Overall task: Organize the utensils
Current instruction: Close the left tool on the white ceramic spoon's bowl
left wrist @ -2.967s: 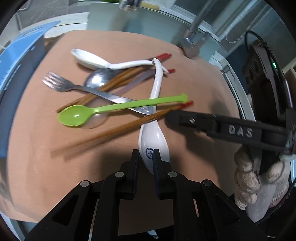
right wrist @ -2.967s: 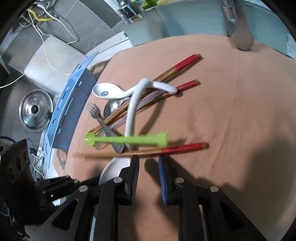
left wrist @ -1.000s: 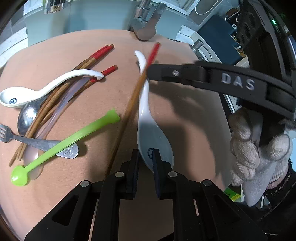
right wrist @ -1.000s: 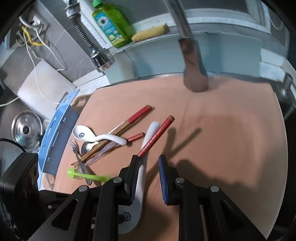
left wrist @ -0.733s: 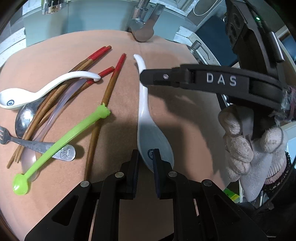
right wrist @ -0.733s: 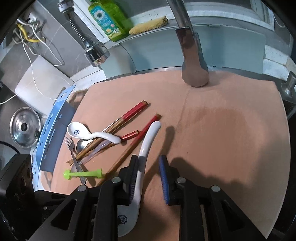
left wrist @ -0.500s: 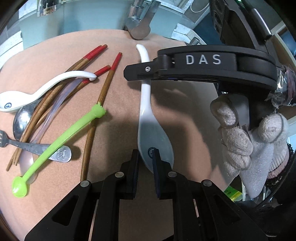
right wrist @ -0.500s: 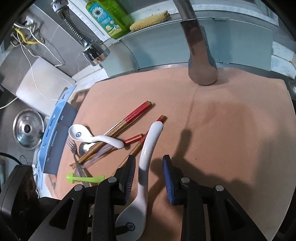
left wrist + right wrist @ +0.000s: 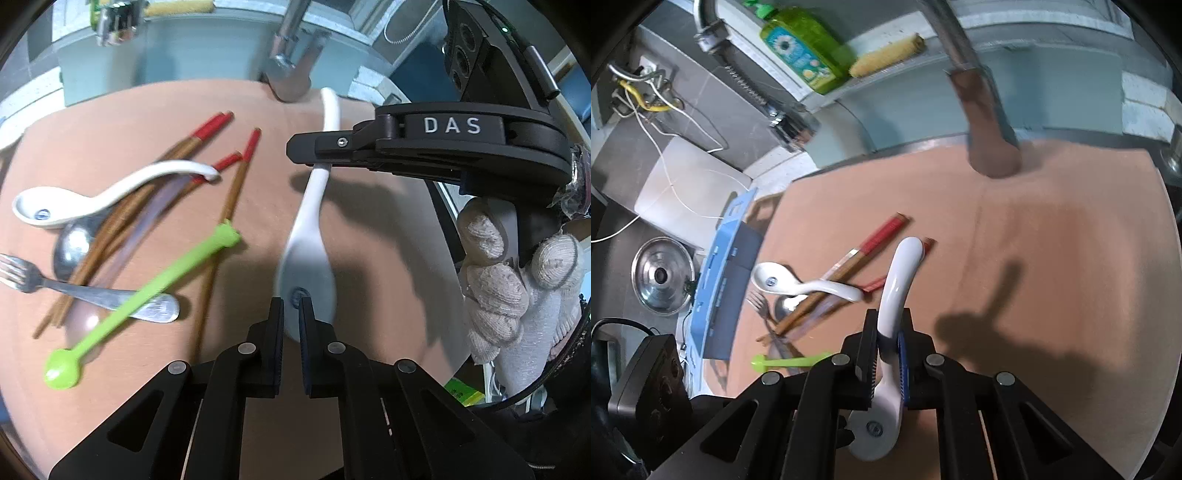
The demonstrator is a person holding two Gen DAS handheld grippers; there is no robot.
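So the white spoon (image 9: 899,288) sits mid-frame, both tools clamped on it: right tool (image 9: 886,341) on the handle, left tool (image 9: 291,319) on the bowl. Chopsticks (image 9: 201,142), fork (image 9: 33,275), green spoon (image 9: 147,295) lie left on the counter (image 9: 110,110).

The right half of the peach-covered surface (image 9: 1071,258) lies bare and open to a gripper. On the left, a heap of chopsticks (image 9: 236,184), green spoon (image 9: 147,291), fork (image 9: 74,288) and white soup spoon (image 9: 92,199) crowds the way. The faucet spout (image 9: 990,147) overhangs the far edge, and a blue rack (image 9: 724,280) walls the left side.
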